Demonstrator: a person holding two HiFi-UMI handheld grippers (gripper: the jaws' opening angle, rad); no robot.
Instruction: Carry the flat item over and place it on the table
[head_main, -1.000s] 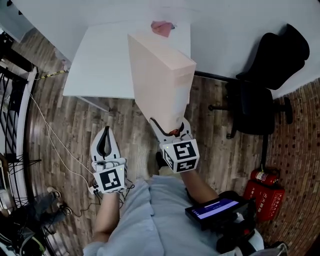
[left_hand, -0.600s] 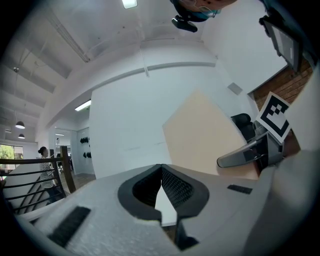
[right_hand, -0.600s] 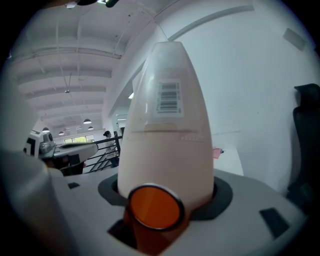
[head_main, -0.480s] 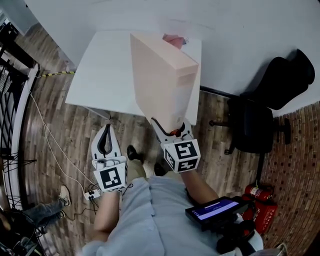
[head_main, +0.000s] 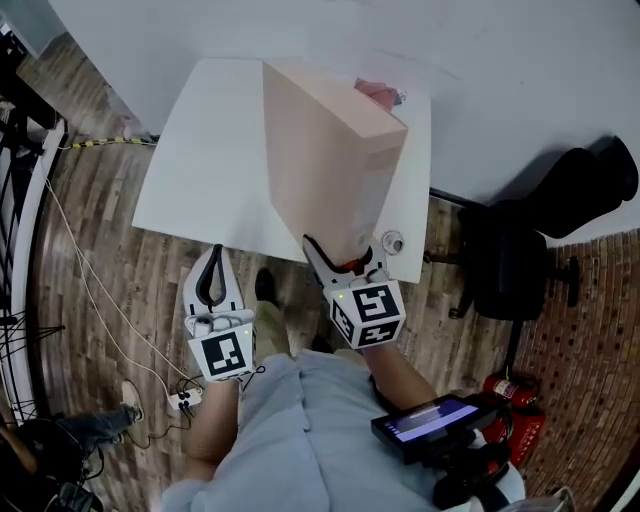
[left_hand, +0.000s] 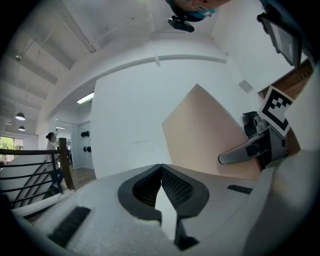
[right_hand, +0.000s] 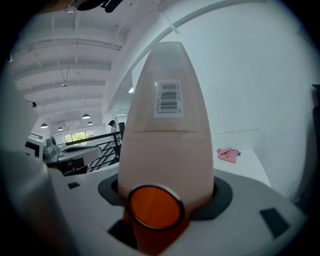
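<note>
White table (head_main: 200, 150) ahead, right claw (head_main: 345, 262) clamped on pink flat box (head_main: 320, 150), left claw (head_main: 214, 256) pressed together, empty.

The box (head_main: 325, 150) is pale peach (its barcode label (right_hand: 168, 97) black on white), the surface (head_main: 205, 150) white, the cloth (head_main: 380, 94) pink, the floor (head_main: 110, 270) brown planks, the chair (head_main: 505, 265) black, the extinguisher (head_main: 515, 405) red.

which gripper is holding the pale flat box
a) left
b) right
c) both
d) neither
b: the right gripper grips the lower end of the box, which fills its own view, while the left gripper is shut with nothing in it.
</note>
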